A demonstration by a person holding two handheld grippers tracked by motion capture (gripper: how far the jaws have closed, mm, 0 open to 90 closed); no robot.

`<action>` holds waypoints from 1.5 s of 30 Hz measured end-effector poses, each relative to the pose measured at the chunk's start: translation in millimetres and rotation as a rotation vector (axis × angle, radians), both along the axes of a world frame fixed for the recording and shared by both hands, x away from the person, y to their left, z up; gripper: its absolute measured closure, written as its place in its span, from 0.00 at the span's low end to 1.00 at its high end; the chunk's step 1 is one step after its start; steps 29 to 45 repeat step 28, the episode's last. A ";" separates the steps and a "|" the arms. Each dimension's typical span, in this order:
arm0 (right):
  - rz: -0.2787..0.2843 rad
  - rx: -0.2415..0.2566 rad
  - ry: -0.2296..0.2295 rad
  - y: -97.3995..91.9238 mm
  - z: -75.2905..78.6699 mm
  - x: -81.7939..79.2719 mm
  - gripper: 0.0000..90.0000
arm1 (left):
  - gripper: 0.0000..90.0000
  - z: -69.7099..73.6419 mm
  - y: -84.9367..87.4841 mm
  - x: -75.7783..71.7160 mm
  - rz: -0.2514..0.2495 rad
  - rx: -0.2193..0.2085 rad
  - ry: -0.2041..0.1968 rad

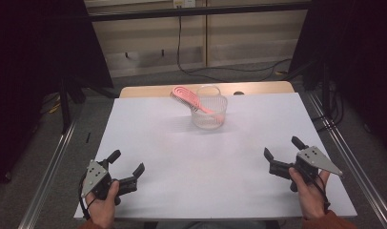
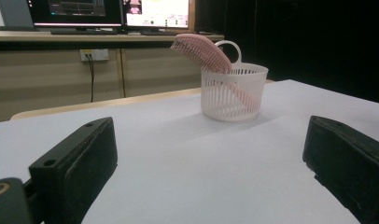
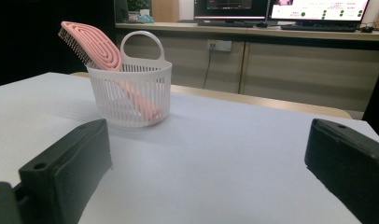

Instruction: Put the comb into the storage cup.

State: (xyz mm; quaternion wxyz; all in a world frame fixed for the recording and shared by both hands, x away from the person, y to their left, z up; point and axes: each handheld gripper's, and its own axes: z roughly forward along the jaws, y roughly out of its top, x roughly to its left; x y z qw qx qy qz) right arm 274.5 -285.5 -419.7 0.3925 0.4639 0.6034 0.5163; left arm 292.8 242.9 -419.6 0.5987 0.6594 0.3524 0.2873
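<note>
You will find no text, label, brand or number that can be read here. The lit computer monitors [image 3: 313,9] on the long wooden desk behind the counter carry lines of writing and coloured dots, but they are too small and blurred for you to make out. The dark screens [image 2: 75,10] in the left gripper view are equally unreadable.

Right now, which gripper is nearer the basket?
Right, though only slightly. The right gripper sits at the near right of the table, the left gripper at the near left. The basket stands far ahead between them; both are open and apart from it.
</note>
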 end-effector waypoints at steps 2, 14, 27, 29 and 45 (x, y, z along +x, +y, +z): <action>-0.021 -0.012 -0.010 -3.8 0.5 -2.8 0.00 | 0.03 0.1 -0.1 -0.8 0.002 0.000 -0.002; -0.070 -0.018 -0.009 -21.7 -5.6 -24.1 0.00 | 0.04 0.9 1.0 -5.3 0.034 0.007 0.000; -0.051 -0.035 -0.040 -17.7 -7.1 -26.5 0.00 | 0.03 1.1 5.0 -5.2 0.031 -0.013 -0.011; -0.053 -0.034 -0.030 -17.4 -7.7 -25.9 0.00 | 0.03 1.0 5.1 -5.0 0.032 -0.017 -0.010; -0.053 -0.034 -0.030 -17.4 -7.7 -25.9 0.00 | 0.03 1.0 5.1 -5.0 0.032 -0.017 -0.010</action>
